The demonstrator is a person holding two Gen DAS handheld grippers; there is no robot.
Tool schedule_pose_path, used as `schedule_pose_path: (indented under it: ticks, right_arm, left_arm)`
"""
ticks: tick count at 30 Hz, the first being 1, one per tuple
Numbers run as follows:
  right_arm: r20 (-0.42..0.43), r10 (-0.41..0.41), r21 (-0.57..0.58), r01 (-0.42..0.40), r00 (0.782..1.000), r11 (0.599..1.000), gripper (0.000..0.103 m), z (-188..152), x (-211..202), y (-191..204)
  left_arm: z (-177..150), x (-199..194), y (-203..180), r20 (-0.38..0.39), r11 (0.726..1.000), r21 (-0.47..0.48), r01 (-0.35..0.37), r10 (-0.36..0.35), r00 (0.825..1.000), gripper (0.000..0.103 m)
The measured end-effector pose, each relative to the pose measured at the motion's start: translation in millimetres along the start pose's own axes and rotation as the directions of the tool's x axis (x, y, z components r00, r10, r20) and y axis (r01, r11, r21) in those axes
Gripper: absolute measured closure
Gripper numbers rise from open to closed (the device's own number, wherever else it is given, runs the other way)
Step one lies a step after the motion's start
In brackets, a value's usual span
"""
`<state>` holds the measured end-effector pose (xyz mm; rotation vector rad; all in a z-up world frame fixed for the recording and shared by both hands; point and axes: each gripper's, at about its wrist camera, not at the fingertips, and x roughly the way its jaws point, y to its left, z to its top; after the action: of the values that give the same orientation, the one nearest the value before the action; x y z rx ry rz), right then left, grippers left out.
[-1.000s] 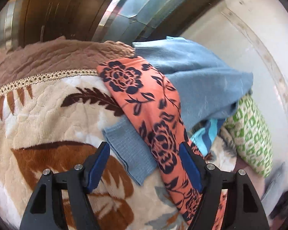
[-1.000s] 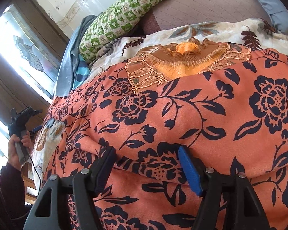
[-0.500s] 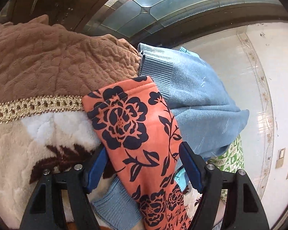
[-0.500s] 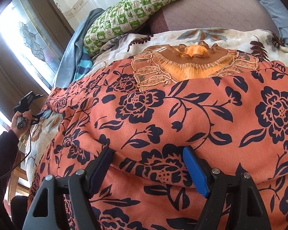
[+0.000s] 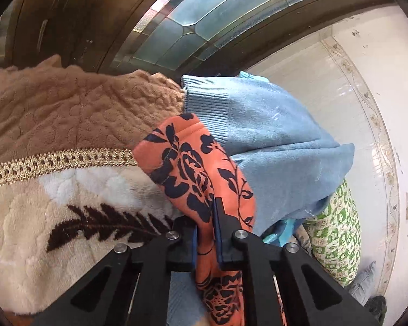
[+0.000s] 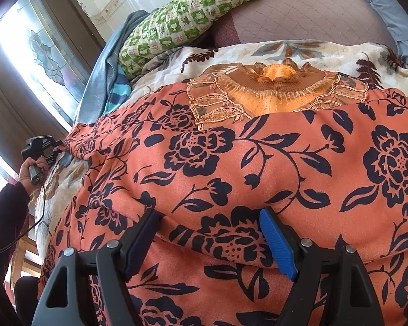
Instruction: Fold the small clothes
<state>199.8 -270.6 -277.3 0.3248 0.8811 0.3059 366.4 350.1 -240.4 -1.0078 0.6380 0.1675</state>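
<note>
1. The orange flowered garment [image 6: 258,163] lies spread over a leaf-patterned blanket [image 5: 54,203]. One blue sweater [image 5: 271,141] sits beside its sleeve end, and one green checked pillow [image 6: 190,13] lies at the far edge by the wall.
2. The left gripper [image 5: 205,233] is clamped on the garment's sleeve end, the cloth pinched between its jaws.
3. The right gripper [image 6: 209,239] has its jaws spread wide over a ridge of the garment, not pinching it.
4. One lace collar [image 6: 271,87] shows at the garment's far edge.
</note>
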Motion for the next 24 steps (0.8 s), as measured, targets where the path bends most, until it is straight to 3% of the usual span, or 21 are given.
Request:
schedule_pose_path:
  ticks: [4,7,10,14,19,24]
  right_arm:
    - [-0.006,0.0,0.008,0.0,1.0,1.0,0.023,1.7,-1.8,-0.2]
    - [-0.006,0.032,0.065,-0.032,0.999,0.997,0.023,5.1,-7.2,-7.0]
    - [0.015,0.07,0.147,-0.071,0.997,0.987,0.023,9.5,-16.4,-19.0]
    - [0.09,0.068,0.202,-0.085,0.994,0.976,0.023,16.4,-37.2,-31.2]
    - [0.2,0.089,0.293,-0.146,0.976,0.945,0.023,25.5,-72.9,-58.8]
    - [0.301,0.064,0.387,-0.184,0.951,0.903,0.023,34.1,-111.7,-104.5]
  left_arm:
    - [-3.1,-43.2,-52.1,0.018,0.99,0.12,0.072,-0.075,0.997,0.097]
    - [-17.9,-73.6,-106.9,0.002,0.959,0.26,0.11,-0.115,0.993,0.097]
    - [-48.1,-96.5,-162.7,-0.049,0.907,0.392,0.15,-0.143,0.989,0.097]
    - [-111.6,-115.9,-229.1,-0.151,0.817,0.516,0.257,-0.209,0.966,0.097]
    - [-220.6,-122.3,-294.1,-0.316,0.678,0.617,0.399,-0.251,0.915,0.097]
    - [-346.7,-109.9,-330.8,-0.488,0.565,0.632,0.53,-0.241,0.839,0.097]
